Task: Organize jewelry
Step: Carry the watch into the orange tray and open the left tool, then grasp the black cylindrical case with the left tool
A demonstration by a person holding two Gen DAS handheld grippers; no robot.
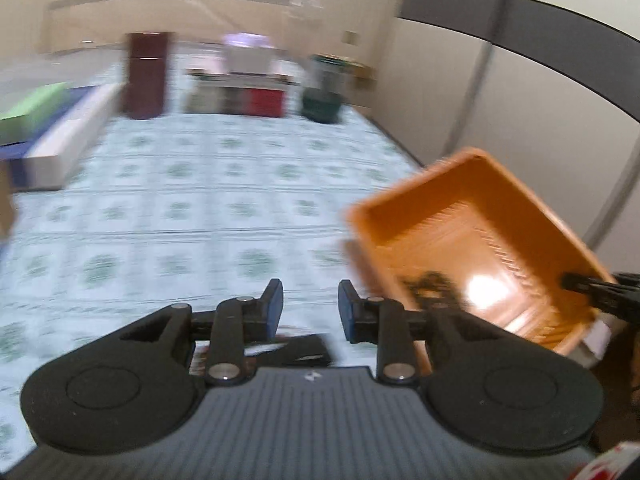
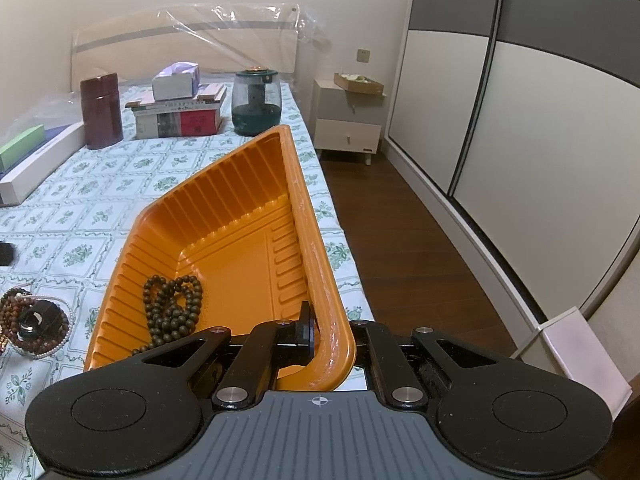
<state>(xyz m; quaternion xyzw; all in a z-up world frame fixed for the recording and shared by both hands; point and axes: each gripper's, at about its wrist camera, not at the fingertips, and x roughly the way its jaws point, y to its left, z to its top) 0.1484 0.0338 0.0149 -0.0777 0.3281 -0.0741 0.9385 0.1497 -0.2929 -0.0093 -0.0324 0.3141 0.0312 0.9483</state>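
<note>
Right tongs (image 2: 320, 332): clenched on the near right rim of the orange tray (image 2: 248, 216), one finger inside the wall, the other outside, wall pinched between. The tray sits near the bed's right edge and looks tipped, near left side low; its long axis runs from the tongs away toward the headboard, slightly leftward. Inside, at the near left corner, lies a heap of dark bead strands (image 2: 172, 304), loosely coiled, no clear long axis. Left tongs (image 1: 310, 306): released, jaws apart, nothing between the pads; the view is smeared. From them the tray (image 1: 472, 240) lies to the right, beads (image 1: 432, 284) just beside the right finger. On the bedspread (image 2: 100, 184) toward the near left edge, more jewelry waits: brown beads and a pearl-like strand around a dark object (image 2: 34, 320), well apart from the right tongs, so the left hand is judged nearer and free to fetch it. Farther off, toward the head of the bed: a maroon canister (image 2: 101, 110), stacked books (image 2: 180, 114), a green jar (image 2: 256, 104).
</note>
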